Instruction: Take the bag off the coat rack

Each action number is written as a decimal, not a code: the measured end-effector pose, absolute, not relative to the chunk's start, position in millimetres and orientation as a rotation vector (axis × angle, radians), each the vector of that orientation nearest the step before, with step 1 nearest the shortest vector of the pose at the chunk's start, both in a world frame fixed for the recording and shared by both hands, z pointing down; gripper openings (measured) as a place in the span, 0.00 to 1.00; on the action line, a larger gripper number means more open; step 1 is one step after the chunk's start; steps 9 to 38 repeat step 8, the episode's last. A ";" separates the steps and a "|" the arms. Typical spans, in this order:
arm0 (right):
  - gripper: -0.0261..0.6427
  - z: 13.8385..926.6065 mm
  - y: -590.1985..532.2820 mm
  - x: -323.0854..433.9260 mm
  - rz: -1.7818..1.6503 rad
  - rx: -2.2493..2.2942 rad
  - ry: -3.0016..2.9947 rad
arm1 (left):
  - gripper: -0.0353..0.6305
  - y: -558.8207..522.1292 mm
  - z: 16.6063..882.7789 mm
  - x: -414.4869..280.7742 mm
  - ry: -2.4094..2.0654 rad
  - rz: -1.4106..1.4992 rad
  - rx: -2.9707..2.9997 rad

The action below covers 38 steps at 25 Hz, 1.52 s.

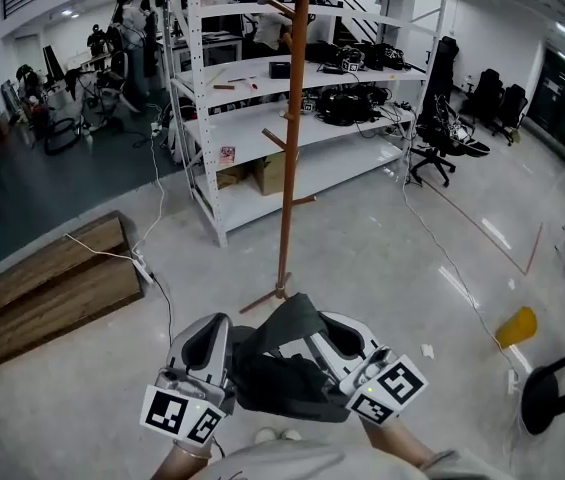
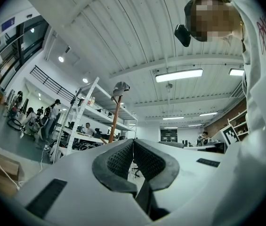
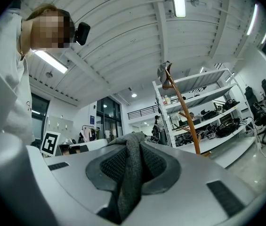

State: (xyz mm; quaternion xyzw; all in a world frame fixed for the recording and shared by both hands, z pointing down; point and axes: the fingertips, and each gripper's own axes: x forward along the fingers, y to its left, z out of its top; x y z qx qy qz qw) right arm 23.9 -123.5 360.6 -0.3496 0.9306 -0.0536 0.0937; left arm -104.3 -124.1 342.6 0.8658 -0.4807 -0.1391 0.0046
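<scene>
Bag [image 1: 280,380] hangs clamped in fingers of left gripper [image 2: 133,144] and right gripper [image 3: 133,142].

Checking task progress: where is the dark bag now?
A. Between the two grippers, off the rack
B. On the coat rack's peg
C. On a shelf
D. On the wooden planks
A: the head view shows the bag between the left gripper and right gripper, apart from the coat rack.
</scene>
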 end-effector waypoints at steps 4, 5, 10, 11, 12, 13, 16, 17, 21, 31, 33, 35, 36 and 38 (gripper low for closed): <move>0.14 362.0 -120.4 24.8 -0.163 -1.031 2.757 | 0.08 -121.7 345.7 -103.4 -1.505 -0.437 2.712; 0.14 362.5 -119.5 25.0 -0.164 -1.029 2.757 | 0.08 -121.1 346.5 -103.1 -1.505 -0.437 2.711; 0.14 363.5 -116.6 25.5 -0.167 -1.022 2.755 | 0.08 -119.2 348.3 -102.1 -1.504 -0.437 2.710; 0.14 363.5 -116.6 25.5 -0.167 -1.022 2.755 | 0.08 -119.2 348.3 -102.1 -1.504 -0.437 2.710; 0.14 363.5 -116.6 25.5 -0.167 -1.022 2.755 | 0.08 -119.2 348.3 -102.1 -1.504 -0.437 2.710; 0.14 363.5 -116.6 25.5 -0.167 -1.022 2.755 | 0.08 -119.2 348.3 -102.1 -1.504 -0.437 2.710; 0.14 363.5 -116.6 25.5 -0.167 -1.022 2.755 | 0.08 -119.2 348.3 -102.1 -1.504 -0.437 2.710; 0.14 363.5 -116.6 25.5 -0.167 -1.022 2.755 | 0.08 -119.2 348.3 -102.1 -1.504 -0.437 2.710; 0.14 363.5 -116.6 25.5 -0.167 -1.022 2.755 | 0.08 -119.2 348.3 -102.1 -1.504 -0.437 2.710; 0.14 363.5 -116.6 25.5 -0.167 -1.022 2.755 | 0.08 -119.2 348.3 -102.1 -1.504 -0.437 2.710; 0.14 363.5 -116.6 25.5 -0.167 -1.022 2.755 | 0.08 -119.2 348.3 -102.1 -1.504 -0.437 2.710; 0.14 363.5 -116.6 25.5 -0.167 -1.022 2.755 | 0.08 -119.2 348.3 -102.1 -1.504 -0.437 2.710; 0.14 363.5 -116.6 25.5 -0.167 -1.022 2.755 | 0.08 -119.2 348.3 -102.1 -1.504 -0.437 2.710; 0.14 363.5 -116.6 25.5 -0.167 -1.022 2.755 | 0.08 -119.2 348.3 -102.1 -1.504 -0.437 2.710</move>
